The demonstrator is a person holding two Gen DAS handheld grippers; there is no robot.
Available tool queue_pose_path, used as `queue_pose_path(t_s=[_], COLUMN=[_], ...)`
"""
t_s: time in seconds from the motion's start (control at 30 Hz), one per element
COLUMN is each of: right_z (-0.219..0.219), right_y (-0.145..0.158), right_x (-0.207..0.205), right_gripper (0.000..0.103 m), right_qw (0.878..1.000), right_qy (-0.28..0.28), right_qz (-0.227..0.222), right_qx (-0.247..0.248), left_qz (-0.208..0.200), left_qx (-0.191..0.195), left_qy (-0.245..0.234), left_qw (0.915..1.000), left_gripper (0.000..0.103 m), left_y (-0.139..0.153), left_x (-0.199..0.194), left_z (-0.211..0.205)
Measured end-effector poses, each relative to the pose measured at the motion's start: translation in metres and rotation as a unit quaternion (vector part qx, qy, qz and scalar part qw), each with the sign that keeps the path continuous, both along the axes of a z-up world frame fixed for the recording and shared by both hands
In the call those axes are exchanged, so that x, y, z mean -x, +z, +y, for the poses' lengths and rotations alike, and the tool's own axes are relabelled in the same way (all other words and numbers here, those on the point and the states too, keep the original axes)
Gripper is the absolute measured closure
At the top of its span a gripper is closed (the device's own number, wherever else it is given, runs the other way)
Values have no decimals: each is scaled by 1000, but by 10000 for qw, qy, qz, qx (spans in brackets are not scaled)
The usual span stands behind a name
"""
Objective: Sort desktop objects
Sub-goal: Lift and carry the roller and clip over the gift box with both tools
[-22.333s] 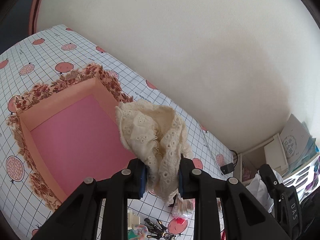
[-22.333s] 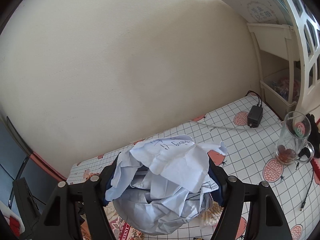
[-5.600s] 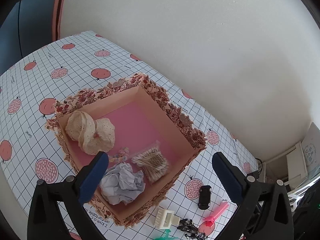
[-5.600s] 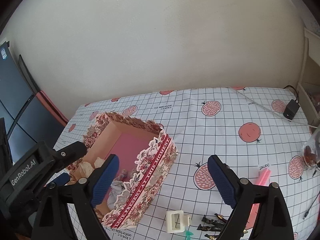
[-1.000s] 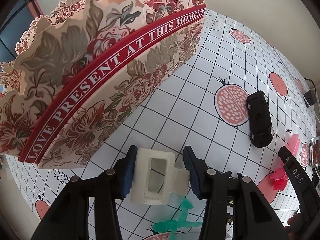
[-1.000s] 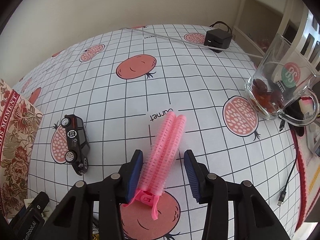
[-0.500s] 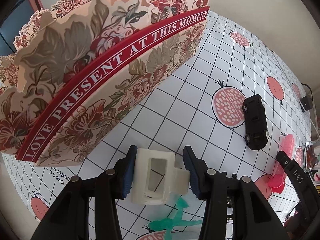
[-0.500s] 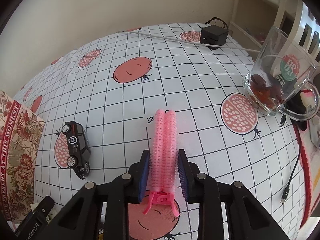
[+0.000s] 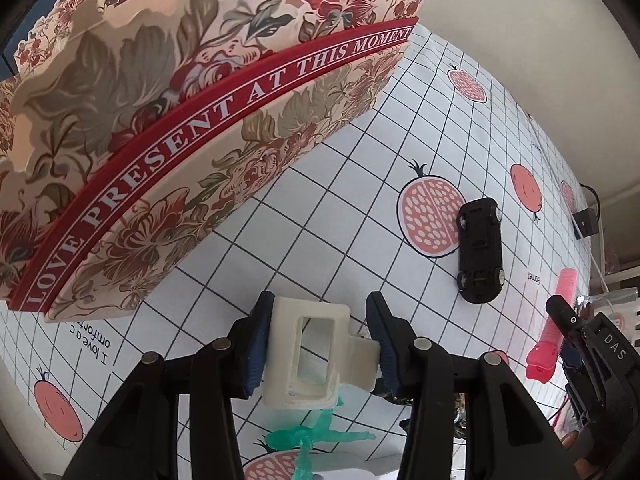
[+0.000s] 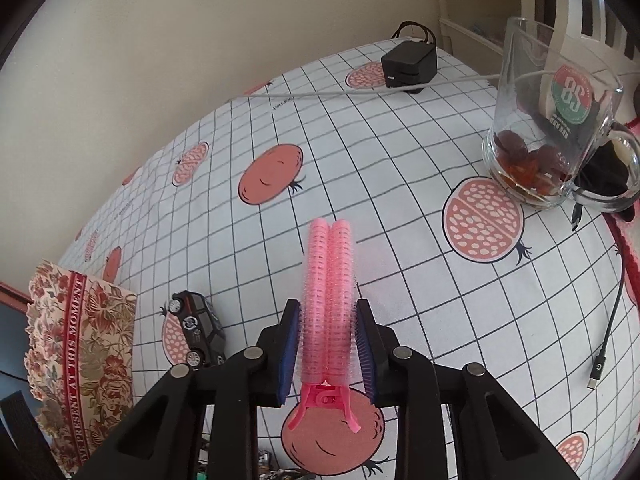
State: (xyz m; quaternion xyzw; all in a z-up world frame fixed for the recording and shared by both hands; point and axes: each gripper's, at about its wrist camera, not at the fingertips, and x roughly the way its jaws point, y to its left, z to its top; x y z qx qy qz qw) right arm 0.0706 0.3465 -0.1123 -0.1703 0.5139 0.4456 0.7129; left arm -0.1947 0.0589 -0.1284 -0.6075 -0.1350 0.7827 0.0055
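My left gripper [image 9: 318,340] is shut on a cream plastic clip [image 9: 310,354] with a rectangular hole, held just above the tablecloth beside the flowered gift box [image 9: 168,120]. In the right wrist view my right gripper [image 10: 328,344] is shut on a pink hair-roller clip [image 10: 329,300], lifted slightly off the cloth, its pink handle end sticking back toward the camera. That pink clip [image 9: 554,328] and the right gripper's black body show at the right edge of the left wrist view. A black toy car [image 9: 480,250] lies on the cloth between the two grippers; it is also the toy car [image 10: 198,330] left of my right gripper.
A green plastic figure [image 9: 316,440] lies under the left gripper. A glass mug [image 10: 552,120] with dark fruit stands at the right, a black charger [image 10: 408,66] with a white cable at the back, a black USB cable [image 10: 608,340] by the right edge. The box corner [image 10: 80,352] is at the left.
My right gripper closed on the pink hair-roller clip, straightened it and raised it a little off the cloth. The left gripper kept its hold on the cream clip and tilted slightly.
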Motion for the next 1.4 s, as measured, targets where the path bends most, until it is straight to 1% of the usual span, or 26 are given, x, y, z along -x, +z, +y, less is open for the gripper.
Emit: queue_pose_path(t_s=[0.1, 0.17, 0.23, 0.3, 0.33, 0.4, 0.57, 0.73, 0.93, 1.03, 1.13, 1.3, 1.4], right_z=[0, 1, 1, 0, -1, -2, -8, -19, -32, -37, -40, -36, -32], right_y=[19, 32, 46, 61, 69, 85, 127, 167, 203, 216, 224, 223, 219], right_x=[2, 3, 6, 10, 12, 16, 28, 46, 64, 72, 80, 92, 99], right_gripper=[74, 74, 74, 74, 74, 74, 74, 74, 74, 74, 74, 74, 74], right_qw=[9997, 9991, 9982, 9967, 9958, 9933, 9846, 9721, 9581, 9518, 9468, 9456, 9467], right_qy=[20, 40, 57, 94, 115, 153, 240, 383, 555, 683, 770, 903, 971], right_qz=[-33, -45, -81, -139, -159, -220, -344, -557, -664, -642, -670, -670, -640], right_qx=[-242, -414, -594, -792, -899, -1121, -1697, -2248, -2729, -2920, -3050, -3054, -3003], left_qz=[136, 276, 469, 700, 806, 1023, 1562, 2112, 2609, 2786, 2909, 2966, 3002], left_qx=[54, 0, -58, -94, -145, -241, -461, -680, -834, -917, -1034, -1140, -1124], left_qy=[-122, -205, -294, -377, -396, -415, -426, -467, -371, -298, -241, -116, -16], left_qw=[9998, 9994, 9984, 9968, 9959, 9936, 9857, 9740, 9610, 9556, 9509, 9481, 9472], left_gripper=[55, 55, 55, 55, 55, 55, 55, 55, 55, 55, 55, 55, 55], left_y=[9, 19, 35, 50, 57, 74, 117, 158, 197, 210, 220, 225, 226], left_x=[2, 3, -1, 4, 12, 13, 12, 6, -4, -5, -7, -7, -9], left_z=[5, 11, 12, 18, 20, 17, 13, 9, -7, -16, -26, -40, -46])
